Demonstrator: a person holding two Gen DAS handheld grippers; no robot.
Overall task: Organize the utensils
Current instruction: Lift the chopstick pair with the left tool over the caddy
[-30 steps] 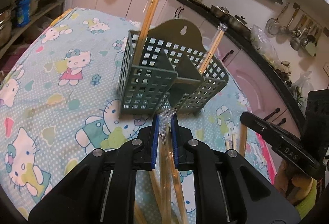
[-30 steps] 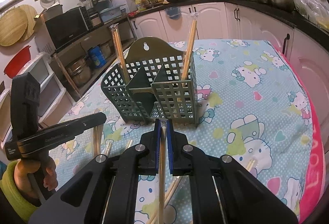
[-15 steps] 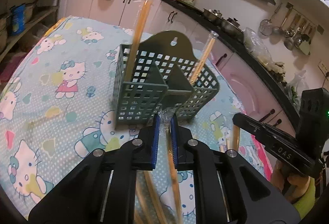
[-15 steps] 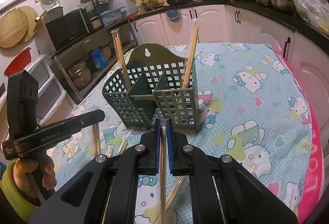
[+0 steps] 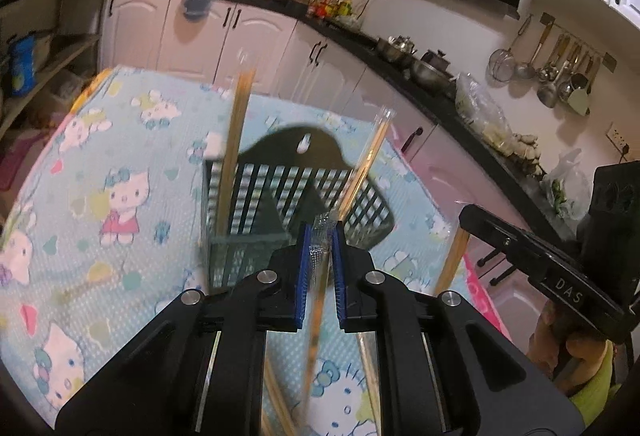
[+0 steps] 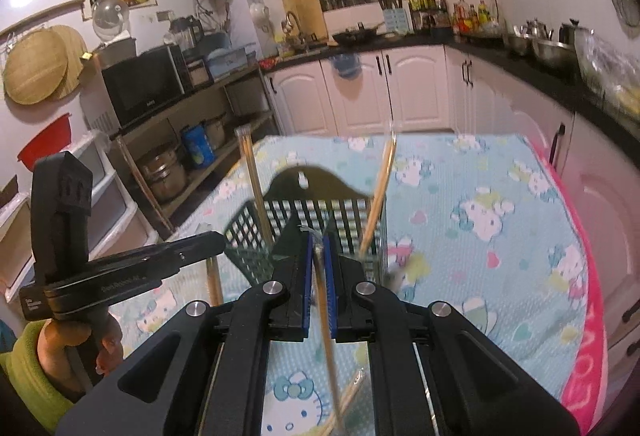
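A dark green slotted utensil holder (image 5: 256, 204) (image 6: 316, 180) stands upright on the cartoon-cat tablecloth (image 5: 120, 236), just ahead of both grippers. Two wrapped chopstick pairs lean in it, one at the left (image 5: 236, 140) and one at the right (image 5: 370, 160). My left gripper (image 5: 320, 232) is shut on a plastic-wrapped chopstick pair (image 5: 314, 316) that hangs down below the pads. My right gripper (image 6: 317, 240) is shut on another chopstick pair (image 6: 325, 324). Each gripper shows in the other's view, hand-held, with its sticks dangling.
Loose chopsticks (image 6: 348, 396) lie on the cloth under the grippers. Pink cabinets and a dark counter (image 5: 400, 48) with pots run close behind and to the right of the table. Shelves with pots (image 6: 164, 172) stand at its left. A pink table edge (image 6: 588, 316) lies to the right.
Both grippers have risen, lifting their chopstick pairs off the cloth. The holder now sits lower and smaller in both views. Jaws stay shut.
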